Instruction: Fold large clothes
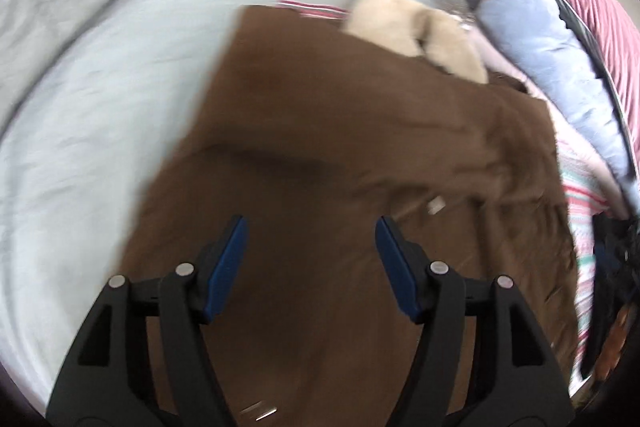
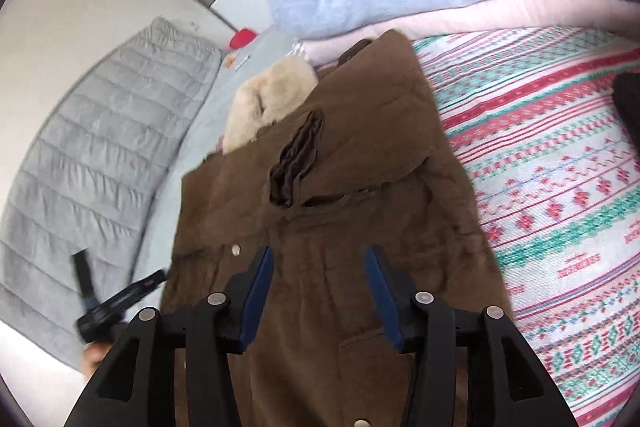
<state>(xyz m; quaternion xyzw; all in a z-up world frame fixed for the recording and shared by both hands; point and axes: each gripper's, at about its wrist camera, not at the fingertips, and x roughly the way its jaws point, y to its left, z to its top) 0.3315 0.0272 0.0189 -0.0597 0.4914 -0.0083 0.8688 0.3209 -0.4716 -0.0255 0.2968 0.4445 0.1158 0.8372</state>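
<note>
Brown coat (image 2: 320, 211) spread along bed's patterned edge (thick, soft, probably heavy), best gripped at hem corners; left gripper (image 1: 312, 259) and right gripper (image 2: 320, 279) gaping wide, empty.

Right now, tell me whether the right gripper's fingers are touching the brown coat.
Cannot tell. In the right wrist view the right gripper is open above the brown coat, but no view plainly shows contact or a gap.

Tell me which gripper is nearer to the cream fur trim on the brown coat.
Probably the right, though it is close. The right gripper hovers open over the brown coat below the cream fur trim; the left gripper, also open, hangs over the coat's lower part.
</note>
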